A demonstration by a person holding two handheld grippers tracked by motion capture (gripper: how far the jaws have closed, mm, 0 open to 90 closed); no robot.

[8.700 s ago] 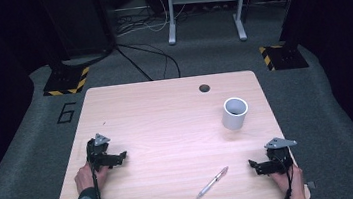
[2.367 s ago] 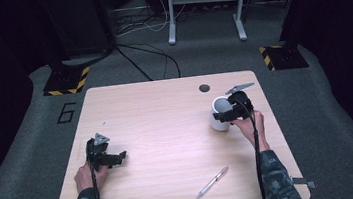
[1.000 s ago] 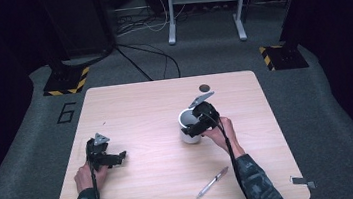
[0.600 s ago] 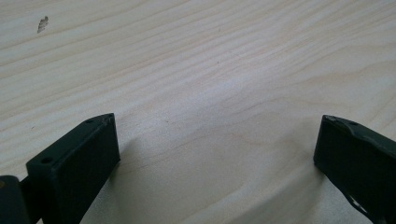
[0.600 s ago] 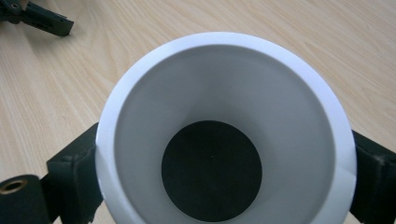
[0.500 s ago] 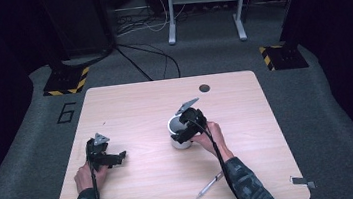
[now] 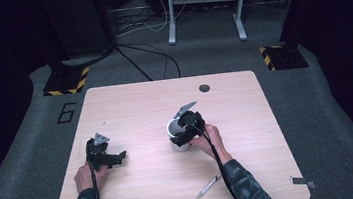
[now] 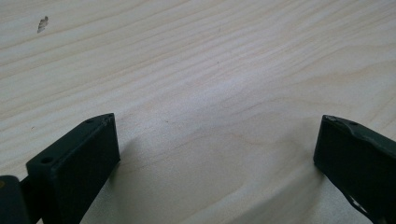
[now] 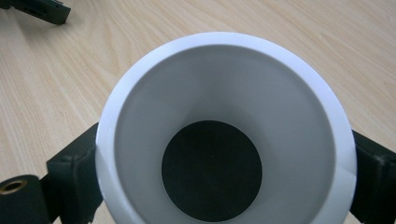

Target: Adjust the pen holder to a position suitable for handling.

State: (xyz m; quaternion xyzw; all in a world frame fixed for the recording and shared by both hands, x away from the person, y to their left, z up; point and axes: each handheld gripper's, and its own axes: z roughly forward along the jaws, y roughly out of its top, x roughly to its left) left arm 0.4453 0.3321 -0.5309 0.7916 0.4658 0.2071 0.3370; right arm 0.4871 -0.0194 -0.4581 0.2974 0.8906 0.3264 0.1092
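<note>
High view, cup point(image 7: 174, 130): white, upright on the wooden counter point(image 7: 135, 104), just below frame centre.
High view, right gripper point(image 7: 182, 135): clamped around the cup's wall from the right side, hand behind it, forearm entering from bottom centre.
High view, left gripper point(image 7: 113, 158): resting low on the counter at lower left, well apart from the cup, nothing between its jaws.
High view, pen point(image 7: 208, 186): lying slantwise near the bottom edge, right of centre, close under the right forearm.
High view, hole point(image 7: 204, 87): dark round opening near the counter's far edge, above the cup.

Left gripper view, left gripper point(image 8: 217, 154): spread wide, one jaw at lower left and one at lower right, bare wood grain between.
Left gripper view, mark point(image 8: 42, 24): small dark fleck on the wood at upper left.

Right gripper view, cup point(image 9: 224, 88): seen from above, mouth toward the camera, dark round bottom at lower centre, seemingly empty.
Right gripper view, right gripper point(image 9: 224, 182): a jaw pressed against each side of the cup, lower left and lower right.
Right gripper view, left gripper point(image 9: 39, 10): dark tip at the upper left corner, far off.

Risk, slip: smooth tapered wall, so a loosened squeeze could let the cup slide down or tip.
Risk, tipping: dragging with the base on the wood could catch and topple it.
Risk, pen: sleeve passing low could nudge it off the near edge.
</note>
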